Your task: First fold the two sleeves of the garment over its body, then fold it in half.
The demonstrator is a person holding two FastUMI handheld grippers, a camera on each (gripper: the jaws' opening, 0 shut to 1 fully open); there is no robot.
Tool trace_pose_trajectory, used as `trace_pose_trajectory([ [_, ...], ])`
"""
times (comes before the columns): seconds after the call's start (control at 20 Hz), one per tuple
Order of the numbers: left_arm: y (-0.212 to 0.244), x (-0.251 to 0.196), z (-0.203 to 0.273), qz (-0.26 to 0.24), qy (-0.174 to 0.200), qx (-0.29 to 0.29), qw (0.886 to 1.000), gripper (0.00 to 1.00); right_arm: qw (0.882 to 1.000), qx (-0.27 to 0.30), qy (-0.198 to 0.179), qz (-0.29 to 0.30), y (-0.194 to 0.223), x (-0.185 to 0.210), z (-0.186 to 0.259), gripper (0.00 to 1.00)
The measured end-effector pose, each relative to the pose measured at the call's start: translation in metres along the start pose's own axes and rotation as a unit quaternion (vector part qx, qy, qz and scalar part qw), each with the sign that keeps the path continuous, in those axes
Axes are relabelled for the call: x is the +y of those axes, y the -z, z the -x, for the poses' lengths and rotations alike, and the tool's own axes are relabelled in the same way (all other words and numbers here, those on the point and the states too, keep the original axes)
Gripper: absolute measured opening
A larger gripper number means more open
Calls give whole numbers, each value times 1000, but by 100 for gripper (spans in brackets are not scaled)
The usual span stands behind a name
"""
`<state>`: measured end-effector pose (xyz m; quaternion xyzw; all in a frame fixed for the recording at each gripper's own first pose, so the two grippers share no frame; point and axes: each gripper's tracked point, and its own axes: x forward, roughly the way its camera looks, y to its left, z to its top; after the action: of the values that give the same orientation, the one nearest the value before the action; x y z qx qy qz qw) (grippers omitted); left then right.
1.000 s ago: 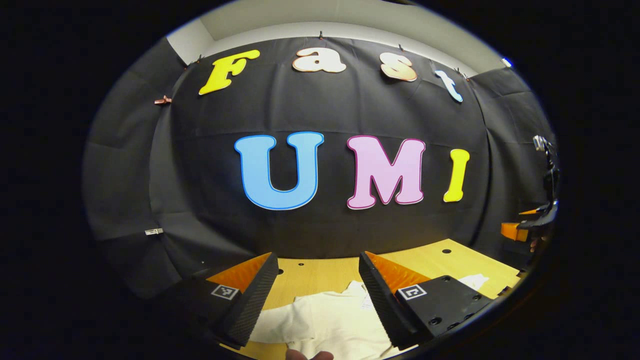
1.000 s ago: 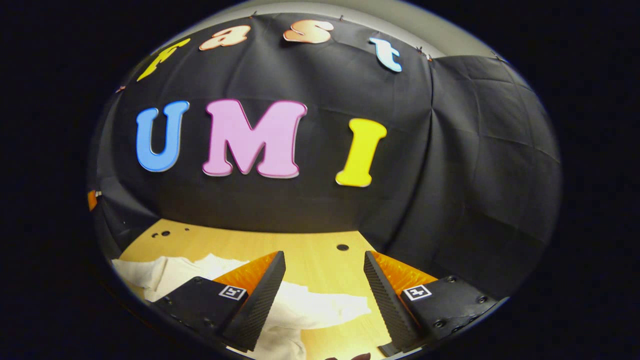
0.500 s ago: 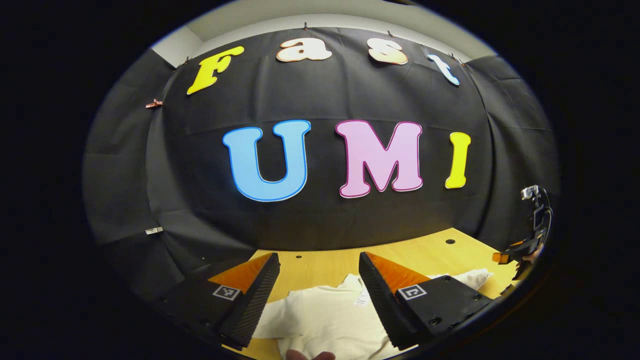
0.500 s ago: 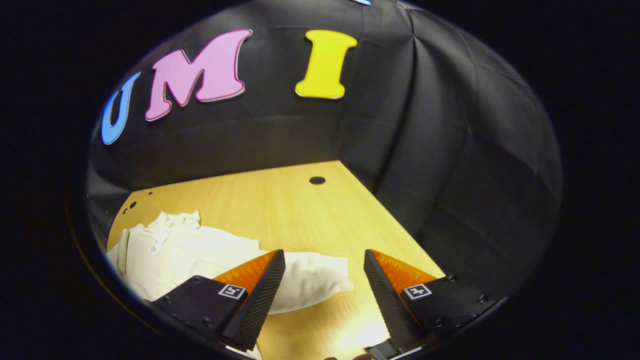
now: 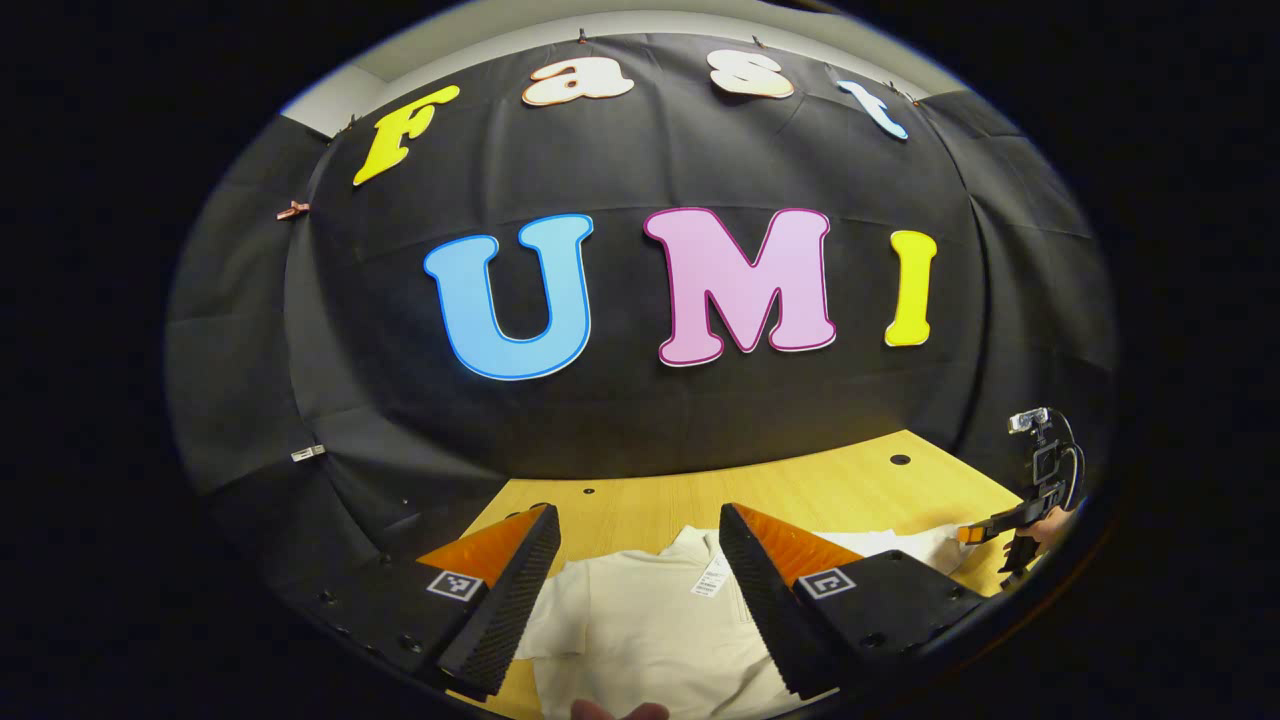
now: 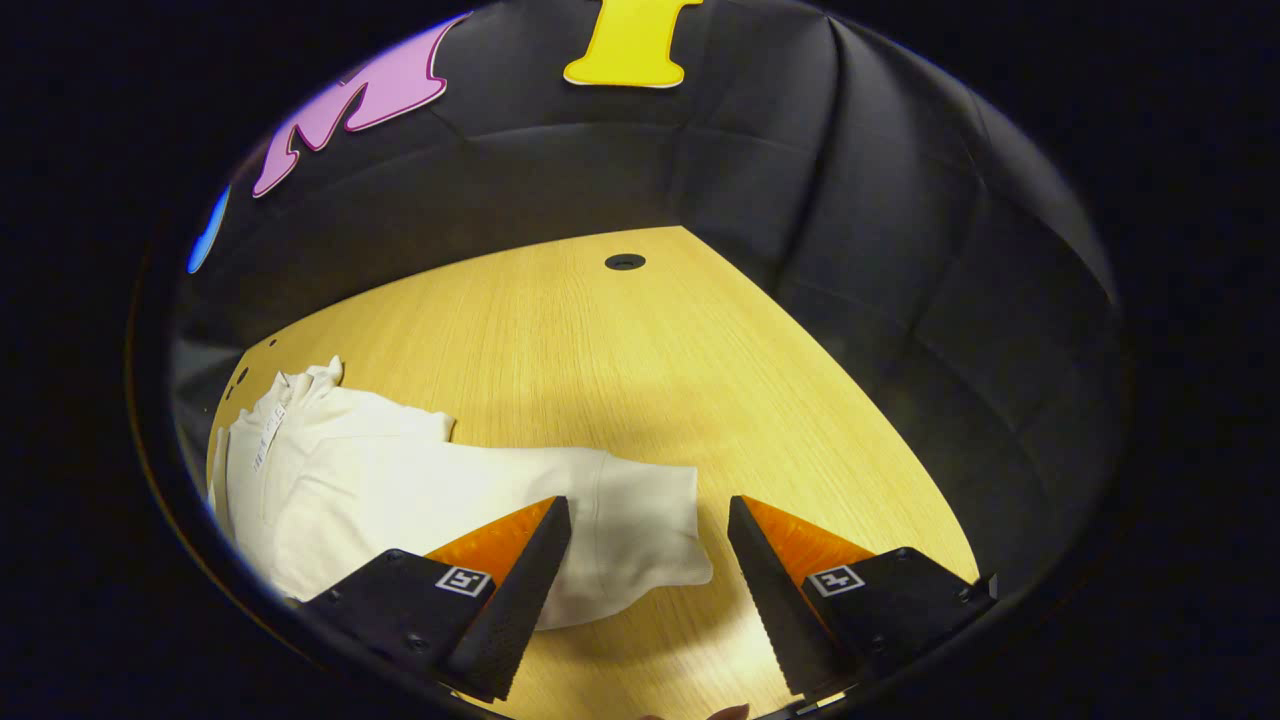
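A cream short-sleeved garment (image 5: 650,630) lies flat on the wooden table (image 5: 820,490), collar and label pointing to the back wall. My left gripper (image 5: 640,600) hovers open above its body with nothing between its fingers. In the right gripper view the same garment (image 6: 400,490) spreads to the left, and one sleeve (image 6: 640,530) reaches out toward the right. My right gripper (image 6: 650,590) stands open just above that sleeve's cuff end, not touching it. The right gripper (image 5: 1010,525) also appears small at the far right of the left gripper view.
Black cloth walls close the table at the back and on both sides. A round hole (image 6: 624,262) is in the tabletop near the back right corner. Bare wood (image 6: 700,380) stretches right of the garment. A fingertip (image 5: 610,711) shows at the bottom edge.
My right gripper has tilted down and come closer to the table, now over the sleeve's end. My left gripper has dipped slightly, so more of the garment shows.
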<state>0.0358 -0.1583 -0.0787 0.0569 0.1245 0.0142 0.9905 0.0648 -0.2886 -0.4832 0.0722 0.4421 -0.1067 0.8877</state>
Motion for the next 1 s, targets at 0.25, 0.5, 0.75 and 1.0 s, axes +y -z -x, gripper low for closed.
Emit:
trace_pose_trajectory([
  [0.25,4,3,6,-9,-13,8,1000,99,1000,12,-7,-14,13,6,-15,98],
  [0.5,15,14,10,-8,-20,19,1000,99,999,11,-15,-28,15,15,-14,40],
  [0.75,15,34,20,-6,-23,17,1000,99,997,-11,-10,-73,4,15,13,15],
  [1.0,19,48,22,0,-11,10,1000,98,995,-41,-13,-89,-3,27,58,18],
])
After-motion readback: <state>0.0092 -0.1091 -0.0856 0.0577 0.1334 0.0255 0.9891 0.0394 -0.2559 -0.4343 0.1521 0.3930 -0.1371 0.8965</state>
